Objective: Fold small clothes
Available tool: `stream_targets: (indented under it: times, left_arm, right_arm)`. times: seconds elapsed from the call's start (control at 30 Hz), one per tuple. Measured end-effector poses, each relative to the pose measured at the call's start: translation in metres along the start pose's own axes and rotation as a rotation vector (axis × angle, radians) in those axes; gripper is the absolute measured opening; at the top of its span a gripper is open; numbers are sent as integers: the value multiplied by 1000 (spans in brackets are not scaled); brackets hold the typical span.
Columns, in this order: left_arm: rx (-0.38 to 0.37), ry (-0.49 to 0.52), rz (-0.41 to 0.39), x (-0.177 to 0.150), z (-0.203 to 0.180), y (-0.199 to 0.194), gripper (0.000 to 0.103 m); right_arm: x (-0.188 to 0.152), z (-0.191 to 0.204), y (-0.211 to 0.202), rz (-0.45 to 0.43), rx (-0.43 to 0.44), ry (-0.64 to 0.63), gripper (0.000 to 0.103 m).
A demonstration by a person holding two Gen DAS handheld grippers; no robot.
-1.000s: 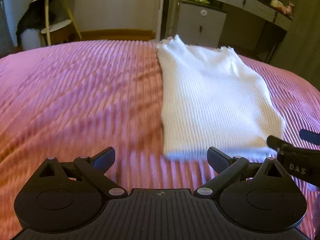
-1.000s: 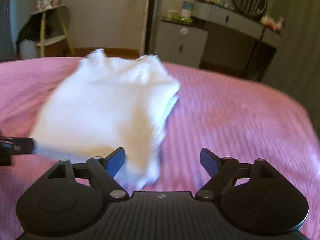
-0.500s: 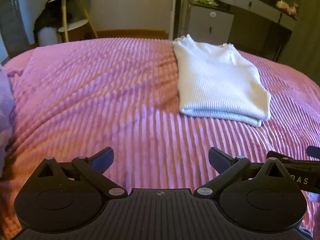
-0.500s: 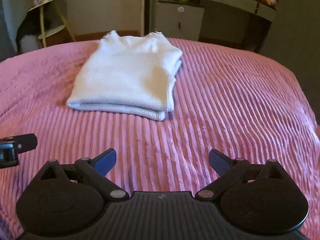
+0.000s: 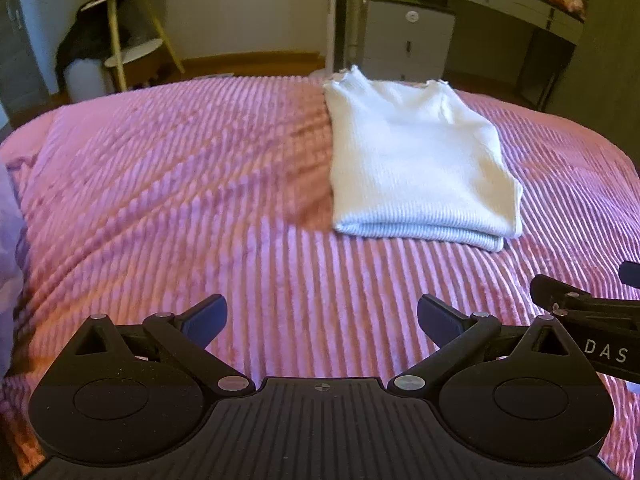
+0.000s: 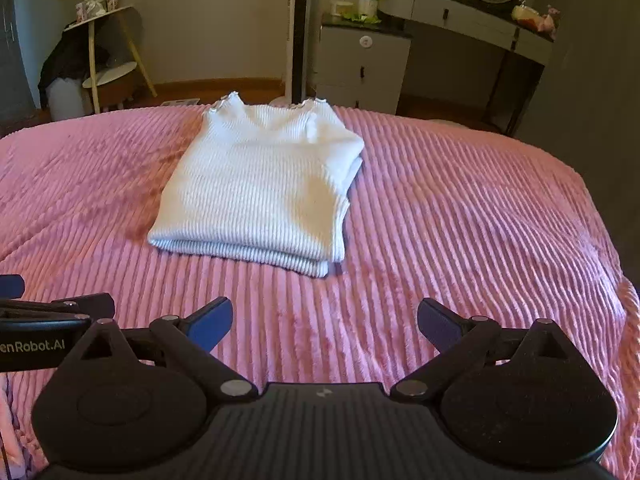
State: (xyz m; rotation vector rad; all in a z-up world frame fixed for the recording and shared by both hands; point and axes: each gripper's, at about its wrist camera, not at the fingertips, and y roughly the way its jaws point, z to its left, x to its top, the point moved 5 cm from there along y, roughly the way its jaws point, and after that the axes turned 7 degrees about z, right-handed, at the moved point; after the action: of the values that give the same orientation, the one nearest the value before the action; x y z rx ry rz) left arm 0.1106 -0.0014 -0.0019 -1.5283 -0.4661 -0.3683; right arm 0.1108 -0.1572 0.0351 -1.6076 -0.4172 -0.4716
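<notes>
**A:** What does the garment look like from your end?

**B:** I see a white ribbed knit top (image 6: 256, 188) folded into a compact, roughly rectangular stack, with a small frilled trim at the neckline on the far edge. The near edge shows the doubled layers as a thick rolled fold. It lies flat toward the far side of the bed, on a pink bedspread (image 6: 460, 240).

**A:** Textures?

**B:** The top is a fine vertical rib, soft and matte. The bedspread is plush with thick raised cords running across it, lightly rumpled on the left. My tools are hard black plastic with ridged bodies and blue pads on the fingertips (image 6: 212, 322).

**A:** And the claws?

**B:** My right gripper (image 6: 325, 320) has its jaws spread wide with only bedspread between them; they have just been opening. My left gripper (image 5: 322, 318) is spread just as wide, also empty. Neither touches the top; both hang over the near part of the bed, apart from the folded stack. In the left camera the top sits ahead and to the right (image 5: 416, 168); in the right camera it sits ahead and slightly left. Each gripper shows at the edge of the other's view.
</notes>
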Motion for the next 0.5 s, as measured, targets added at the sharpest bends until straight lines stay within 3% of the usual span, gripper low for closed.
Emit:
stream_targets:
  times: [0.5]
  left_arm:
    - [13,12,-8,7,2,-3,103]
  right_arm:
    - [3,0,-2,-12,14,6,99]
